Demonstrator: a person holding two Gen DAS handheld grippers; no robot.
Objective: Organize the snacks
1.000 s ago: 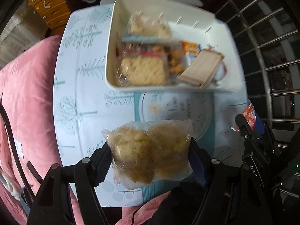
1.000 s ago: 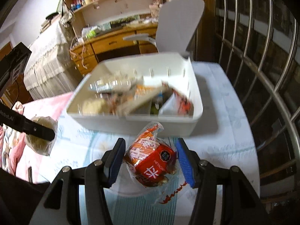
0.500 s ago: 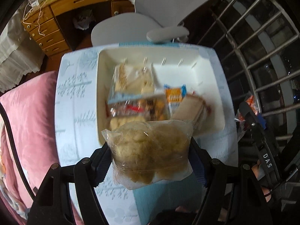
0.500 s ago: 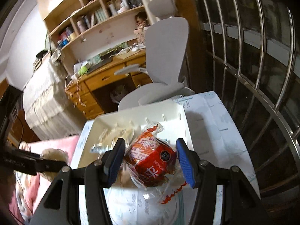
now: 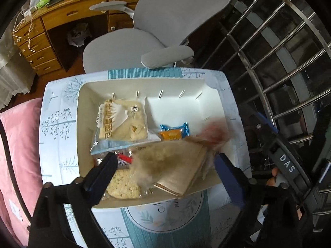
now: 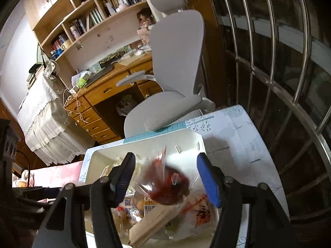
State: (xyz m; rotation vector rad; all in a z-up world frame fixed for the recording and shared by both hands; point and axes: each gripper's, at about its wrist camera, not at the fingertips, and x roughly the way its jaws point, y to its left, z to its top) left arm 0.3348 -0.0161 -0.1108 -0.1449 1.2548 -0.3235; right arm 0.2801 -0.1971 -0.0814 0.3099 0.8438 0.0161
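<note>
My left gripper (image 5: 165,173) hangs over the near side of the white bin (image 5: 144,81), its jaws opening. The clear bag of yellow cake (image 5: 157,161) is a blur between them, touched by neither pad and dropping onto the snacks below. My right gripper (image 6: 165,177) is over the same bin (image 6: 144,142), and its jaws are opening too. The red snack packet (image 6: 167,184) is smeared between its fingers, free of both pads, and shows as a red blur (image 5: 215,132) in the left wrist view. In the bin lie a flat bread packet (image 5: 122,122), a small orange packet (image 5: 173,133) and a tan wafer block (image 5: 182,175).
The bin stands on a small table with a tree-print cloth (image 5: 60,124). A grey office chair (image 5: 165,31) is close behind it, with a wooden desk (image 5: 62,20) further back. A metal railing (image 5: 279,62) runs along the right, and a pink cushion (image 5: 18,144) lies to the left.
Both grippers travelled from the near part of the table to above the bin. Their jaws then widened and let go of the cake bag and the red packet, which are now falling.
</note>
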